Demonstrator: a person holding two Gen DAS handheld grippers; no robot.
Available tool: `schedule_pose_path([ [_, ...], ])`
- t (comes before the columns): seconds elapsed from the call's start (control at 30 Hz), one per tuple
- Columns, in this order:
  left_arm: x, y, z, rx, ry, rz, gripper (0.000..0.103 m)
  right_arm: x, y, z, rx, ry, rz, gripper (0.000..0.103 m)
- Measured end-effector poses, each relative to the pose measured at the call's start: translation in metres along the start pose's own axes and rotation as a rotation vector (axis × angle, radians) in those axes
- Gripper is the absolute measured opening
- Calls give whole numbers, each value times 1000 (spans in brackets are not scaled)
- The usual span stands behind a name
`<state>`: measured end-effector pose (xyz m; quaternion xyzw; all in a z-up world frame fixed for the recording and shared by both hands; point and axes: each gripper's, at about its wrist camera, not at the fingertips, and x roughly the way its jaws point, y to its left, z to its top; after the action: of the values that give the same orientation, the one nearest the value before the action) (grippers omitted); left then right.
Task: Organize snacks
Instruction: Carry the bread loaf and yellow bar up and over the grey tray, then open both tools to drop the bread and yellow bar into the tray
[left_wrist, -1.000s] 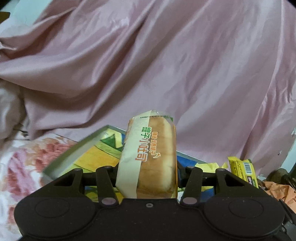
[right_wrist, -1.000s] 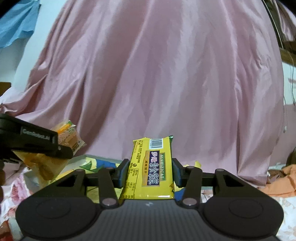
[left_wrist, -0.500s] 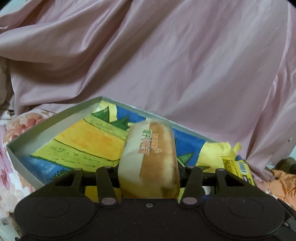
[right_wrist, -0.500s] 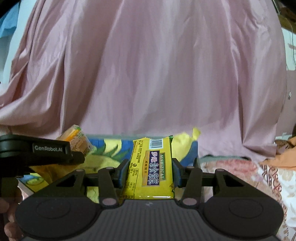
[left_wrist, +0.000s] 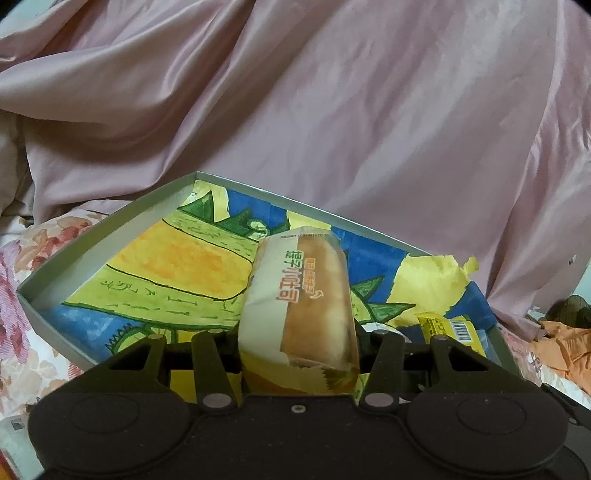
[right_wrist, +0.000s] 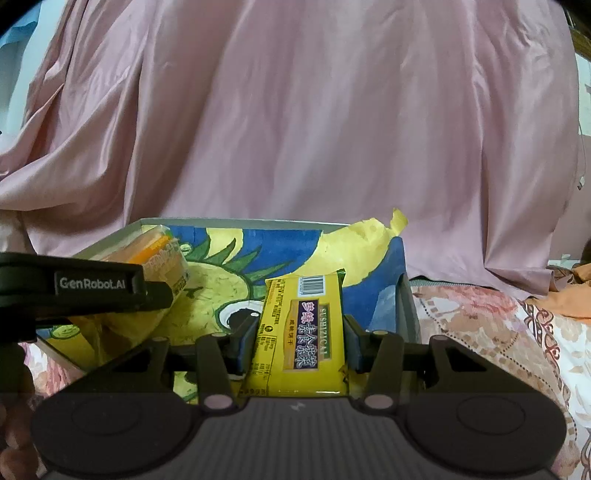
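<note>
My left gripper (left_wrist: 300, 341) is shut on a wrapped bread loaf (left_wrist: 301, 306) with orange lettering and holds it over the grey box (left_wrist: 92, 229), whose floor is lined with a blue, yellow and green drawing. My right gripper (right_wrist: 301, 336) is shut on a yellow biscuit packet (right_wrist: 301, 328) and holds it over the box's right part (right_wrist: 404, 295). The left gripper and its loaf (right_wrist: 162, 262) show at the left of the right wrist view. The yellow packet (left_wrist: 448, 328) shows at the right of the left wrist view.
Pink satin cloth (left_wrist: 332, 110) hangs behind the box. The box rests on a floral bedsheet (right_wrist: 480, 325). Orange fabric (left_wrist: 561, 343) lies at the far right. A torn yellow paper edge (right_wrist: 395, 221) sticks up at the box's back right corner.
Both grippers have come down and forward with their snacks, from in front of the pink cloth to over the box. Both stay shut.
</note>
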<state>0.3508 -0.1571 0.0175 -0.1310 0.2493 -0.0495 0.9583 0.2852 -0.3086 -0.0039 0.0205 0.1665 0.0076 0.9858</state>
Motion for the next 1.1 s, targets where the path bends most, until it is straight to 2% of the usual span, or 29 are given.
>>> schedule_pose_path([
  [0.2, -1, -2, 2, 22, 1, 12, 52, 1, 0, 1, -6, -4, -2, 55],
  [0.3, -3, -3, 4, 28, -3, 15, 57, 0, 1, 1, -8, -15, -1, 57],
  [0.4, -8, -4, 7, 24, -17, 15, 71, -3, 2, 0, -11, -30, -2, 66],
  [0.47, -14, -4, 10, 20, -40, 19, 90, -8, 2, -1, -8, -44, -5, 72],
  [0.53, -22, -5, 12, 13, -66, 30, 95, -12, 2, -1, -8, -62, -1, 76],
  [0.57, -26, -4, 13, 11, -73, 31, 97, -16, 3, -1, -12, -77, -5, 82],
  [0.7, -43, -2, 17, 10, -103, 26, 101, -32, 3, 1, -15, -138, -14, 90],
  [0.77, -56, 0, 17, 13, -124, 20, 102, -42, 2, 1, -7, -167, -19, 98],
  [0.87, -76, 3, 16, 21, -153, 14, 102, -60, 1, 2, 3, -214, -30, 102],
  [1.1, -127, 10, 10, 47, -200, 9, 102, -104, 2, 1, 22, -288, -37, 103],
])
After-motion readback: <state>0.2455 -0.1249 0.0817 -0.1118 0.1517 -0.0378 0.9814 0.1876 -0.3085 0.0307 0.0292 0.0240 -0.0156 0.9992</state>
